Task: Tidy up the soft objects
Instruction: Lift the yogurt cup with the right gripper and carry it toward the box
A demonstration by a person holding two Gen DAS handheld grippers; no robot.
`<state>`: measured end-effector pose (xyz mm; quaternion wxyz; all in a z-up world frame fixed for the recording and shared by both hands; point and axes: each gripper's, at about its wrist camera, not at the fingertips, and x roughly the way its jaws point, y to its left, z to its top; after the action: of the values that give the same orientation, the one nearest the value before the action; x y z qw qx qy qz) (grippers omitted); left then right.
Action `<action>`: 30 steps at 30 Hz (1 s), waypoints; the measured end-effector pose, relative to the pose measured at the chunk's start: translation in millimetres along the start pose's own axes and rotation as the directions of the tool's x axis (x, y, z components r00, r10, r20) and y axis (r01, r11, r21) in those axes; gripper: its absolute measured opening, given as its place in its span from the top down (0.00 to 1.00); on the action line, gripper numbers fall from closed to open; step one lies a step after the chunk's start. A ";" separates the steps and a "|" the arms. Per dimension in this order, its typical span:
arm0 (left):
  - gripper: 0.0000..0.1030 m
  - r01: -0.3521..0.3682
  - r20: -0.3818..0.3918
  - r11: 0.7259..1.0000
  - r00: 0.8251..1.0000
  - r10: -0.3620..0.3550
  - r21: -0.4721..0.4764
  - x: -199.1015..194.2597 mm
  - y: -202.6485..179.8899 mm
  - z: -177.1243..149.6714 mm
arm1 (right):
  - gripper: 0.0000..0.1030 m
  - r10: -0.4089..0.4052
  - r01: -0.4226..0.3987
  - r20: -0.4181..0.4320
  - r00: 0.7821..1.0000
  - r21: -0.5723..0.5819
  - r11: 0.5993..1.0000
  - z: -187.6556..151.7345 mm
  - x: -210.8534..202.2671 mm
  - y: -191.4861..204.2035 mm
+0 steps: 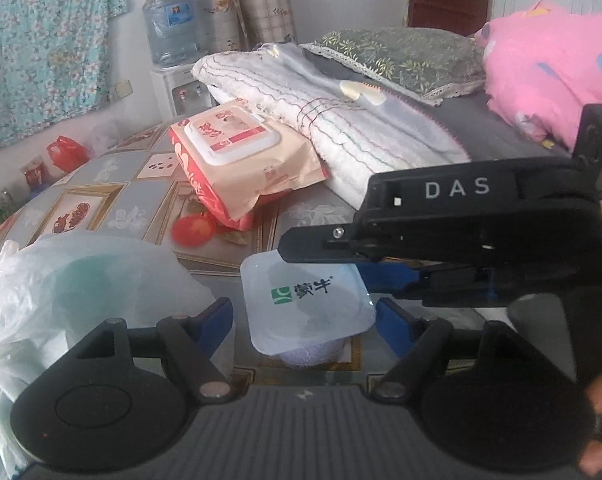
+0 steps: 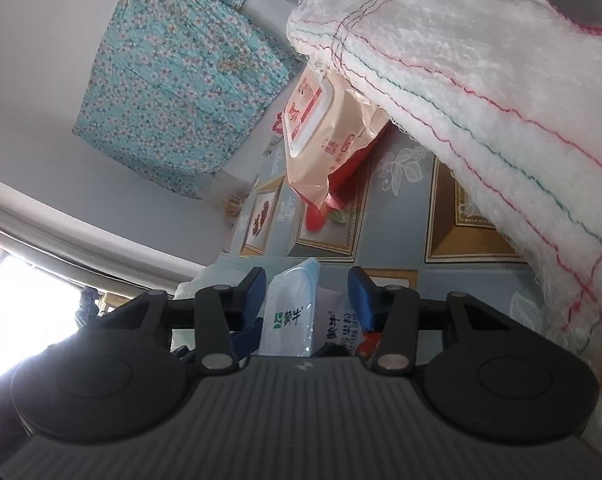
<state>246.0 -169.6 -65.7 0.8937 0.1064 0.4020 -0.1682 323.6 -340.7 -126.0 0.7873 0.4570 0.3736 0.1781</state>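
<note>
I see the yogurt cup (image 1: 307, 308) standing on the patterned surface (image 1: 101, 196) between my left tool's (image 1: 305, 320) blue pads (image 1: 217, 320), which are spread clear of it. My right tool (image 2: 307, 300) reaches in from the side – whether its pads press the cup I cannot tell. Smooth foil lid, rounded square; nearby a crinkly wet-wipes pack (image 1: 237, 160) and a fluffy folded towel (image 1: 341, 128).

A lived-in room of a home is showing here. Ahead of the left gripper, a patterned tablecloth (image 1: 113, 196) is covering the table, folded towels (image 1: 341, 128) and a pillow (image 1: 405, 60) are lying beyond, a water dispenser (image 1: 173, 40) is standing by the wall, and a floral cloth (image 1: 45, 44) is hanging at the far left.
</note>
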 end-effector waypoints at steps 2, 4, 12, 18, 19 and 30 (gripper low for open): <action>0.25 0.000 -0.006 1.000 1.000 0.000 -0.020 4.3 3.5 1.5 | 0.64 -0.006 0.006 -0.006 1.000 -0.006 1.000 -0.1 1.8 -0.5; 0.29 0.014 -0.007 0.999 1.000 -0.015 -0.045 6.7 6.8 2.5 | 0.67 -0.004 0.004 -0.011 1.000 -0.007 1.000 -1.0 2.8 -1.4; 0.33 0.021 -0.006 0.999 1.000 -0.021 -0.043 7.5 4.7 2.1 | 0.70 -0.004 0.004 -0.030 1.000 -0.018 1.000 0.6 4.7 -3.5; 0.33 0.018 -0.003 0.999 1.000 -0.018 -0.037 5.5 4.0 1.9 | 0.71 -0.004 0.002 -0.041 0.999 -0.044 0.999 1.5 4.3 0.1; 0.33 0.019 -0.003 0.999 1.000 -0.019 -0.036 4.6 4.2 2.3 | 0.71 0.001 -0.002 -0.042 0.999 -0.044 0.999 1.4 3.6 0.5; 0.35 0.022 0.042 0.999 0.999 -0.020 -0.039 -17.2 2.1 8.1 | 0.74 0.045 -0.046 -0.017 0.999 -0.077 0.996 2.7 -13.4 20.9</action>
<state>241.7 -166.6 -47.3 0.9020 0.0810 0.3878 -0.1716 318.0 -339.7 -101.6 0.7973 0.4332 0.3618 0.2139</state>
